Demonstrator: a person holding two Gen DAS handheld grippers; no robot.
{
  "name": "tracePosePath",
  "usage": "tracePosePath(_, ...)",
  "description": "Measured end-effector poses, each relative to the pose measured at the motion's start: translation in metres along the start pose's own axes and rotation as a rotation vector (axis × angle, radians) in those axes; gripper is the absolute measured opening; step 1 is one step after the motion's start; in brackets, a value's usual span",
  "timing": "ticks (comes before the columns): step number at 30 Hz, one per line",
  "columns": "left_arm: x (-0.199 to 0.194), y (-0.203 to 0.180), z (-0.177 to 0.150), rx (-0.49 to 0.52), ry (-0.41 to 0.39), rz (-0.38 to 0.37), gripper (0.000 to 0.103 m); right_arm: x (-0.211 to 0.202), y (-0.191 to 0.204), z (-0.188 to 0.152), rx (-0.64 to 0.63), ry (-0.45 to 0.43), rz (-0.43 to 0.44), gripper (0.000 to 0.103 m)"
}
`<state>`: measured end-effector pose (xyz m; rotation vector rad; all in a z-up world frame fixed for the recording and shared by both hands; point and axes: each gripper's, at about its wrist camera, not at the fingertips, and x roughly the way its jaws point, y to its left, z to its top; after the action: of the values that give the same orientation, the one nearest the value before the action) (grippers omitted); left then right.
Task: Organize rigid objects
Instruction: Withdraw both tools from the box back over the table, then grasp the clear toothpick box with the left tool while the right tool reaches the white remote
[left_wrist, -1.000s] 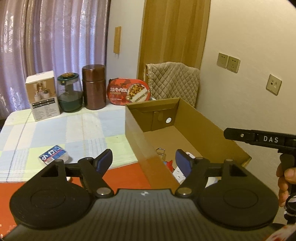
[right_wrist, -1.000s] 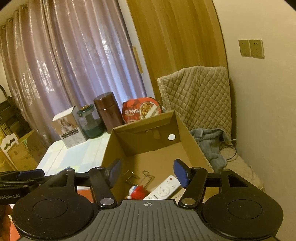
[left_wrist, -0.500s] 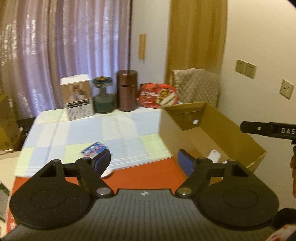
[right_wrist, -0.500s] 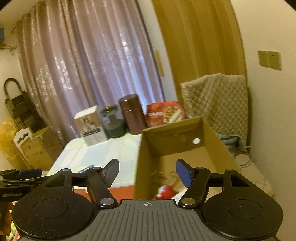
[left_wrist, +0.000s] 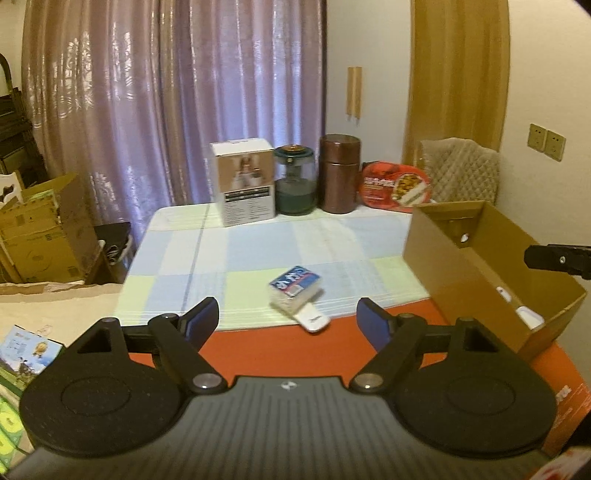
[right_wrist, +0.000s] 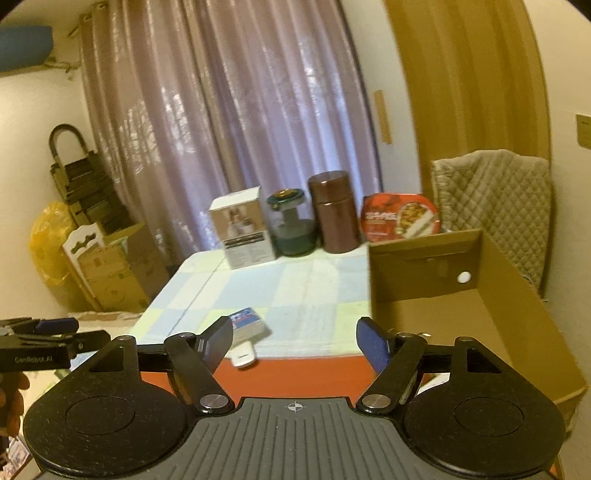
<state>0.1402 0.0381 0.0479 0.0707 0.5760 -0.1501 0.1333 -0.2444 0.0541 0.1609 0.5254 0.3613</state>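
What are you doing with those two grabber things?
A person holds a grabber in each hand, tidying things into the cardboard box. Right now the left gripper and the right gripper are both open and empty; their fingers have just been opening wider. They point toward a small blue-topped pack and a white flat object lying on the table, not picked up yet.

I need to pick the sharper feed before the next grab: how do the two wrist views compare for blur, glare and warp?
Left wrist view: blue pack and white remote slightly soft but readable; curtain shows sheen. Right wrist view: blurrier overall, cardboard box edge smeared. Both: warm dim light, fisheye bending at the edges.
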Motion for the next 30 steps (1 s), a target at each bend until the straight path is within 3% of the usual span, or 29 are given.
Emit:
tracePosePath(6,0.011,0.015,-0.001,0.024,0.009,-0.002,0.079,0.021,0.017,-0.007,-0.02,0.034,0.017,0.072)
tracePosePath(14,0.048,0.026,-0.007,0.083,0.036,-0.063,0.079,0.054,0.03,-0.022,-0.038,0.085,0.035,0.072)
tracePosePath(30,0.18,0.042,-0.014,0.218,0.107,-0.18,0.079,0.168,0.032,-0.057,-0.123,0.183,0.041,0.072)
